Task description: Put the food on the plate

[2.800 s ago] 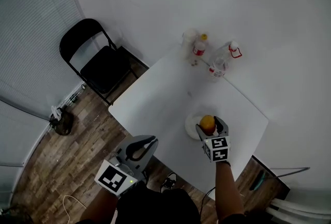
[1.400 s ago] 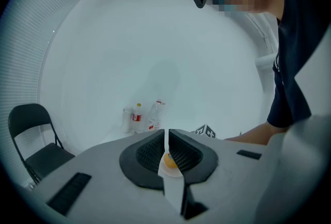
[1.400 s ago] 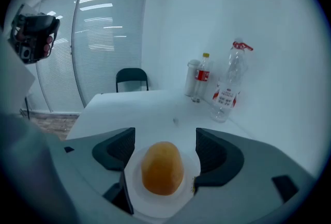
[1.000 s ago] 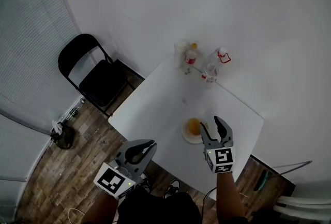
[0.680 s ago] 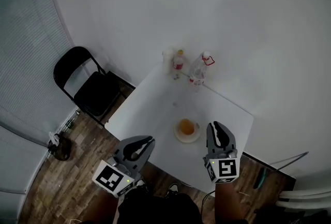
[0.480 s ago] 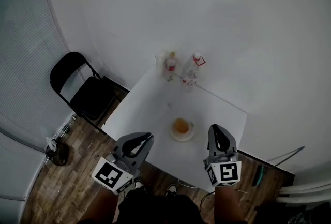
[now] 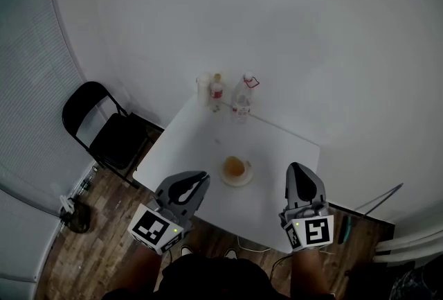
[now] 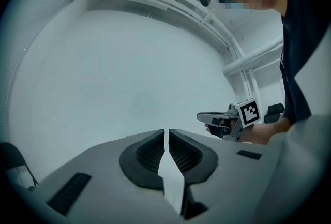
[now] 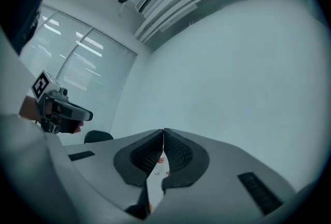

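Observation:
An orange piece of food [image 7: 234, 167] lies on a small white plate [image 7: 243, 178] near the middle of the white table [image 7: 201, 146] in the head view. My right gripper [image 7: 300, 174] is held off the table's near right corner, shut with nothing between its jaws. My left gripper [image 7: 196, 179] hangs over the table's near left edge, also shut and empty. Each gripper view looks up at the wall; the right gripper [image 8: 204, 116] shows in the left gripper view, the left gripper [image 9: 88, 114] in the right gripper view.
Several bottles [image 7: 241, 100] and a cup [image 7: 203, 88] stand at the table's far corner against the wall. A black folding chair [image 7: 104, 136] stands left of the table on the wooden floor. The window blinds [image 7: 28, 104] fill the left side.
The right gripper left the orange food on the plate, drew back toward me and shut its jaws. The head camera rose, so the table looks smaller. The left gripper stayed shut.

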A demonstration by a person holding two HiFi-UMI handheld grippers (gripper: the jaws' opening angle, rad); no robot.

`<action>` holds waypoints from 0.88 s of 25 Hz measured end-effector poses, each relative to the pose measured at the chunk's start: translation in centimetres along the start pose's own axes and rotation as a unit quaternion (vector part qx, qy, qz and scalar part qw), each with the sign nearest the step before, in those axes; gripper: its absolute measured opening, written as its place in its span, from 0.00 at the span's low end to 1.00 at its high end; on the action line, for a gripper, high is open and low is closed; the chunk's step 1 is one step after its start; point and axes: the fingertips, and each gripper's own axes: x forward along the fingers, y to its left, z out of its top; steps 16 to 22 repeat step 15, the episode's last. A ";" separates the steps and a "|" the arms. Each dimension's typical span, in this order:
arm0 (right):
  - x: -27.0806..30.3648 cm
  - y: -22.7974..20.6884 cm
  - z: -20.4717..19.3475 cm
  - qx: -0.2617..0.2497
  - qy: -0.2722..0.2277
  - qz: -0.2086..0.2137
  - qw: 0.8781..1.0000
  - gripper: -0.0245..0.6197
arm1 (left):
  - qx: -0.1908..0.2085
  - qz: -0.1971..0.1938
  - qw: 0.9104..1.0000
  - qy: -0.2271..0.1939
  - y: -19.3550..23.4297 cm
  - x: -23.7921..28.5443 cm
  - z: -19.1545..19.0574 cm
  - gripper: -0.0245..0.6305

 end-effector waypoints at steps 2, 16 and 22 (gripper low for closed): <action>-0.3 0.1 0.0 0.000 0.002 0.000 1.000 0.07 | 0.001 -0.001 1.000 0.000 -0.2 -0.1 0.1 0.10; 0.6 2.6 -1.2 -0.043 0.045 0.024 0.998 0.07 | -0.005 0.011 1.000 0.007 1.0 -0.9 -0.2 0.10; 0.6 2.6 -1.2 -0.043 0.045 0.024 0.998 0.07 | -0.005 0.011 1.000 0.007 1.0 -0.9 -0.2 0.10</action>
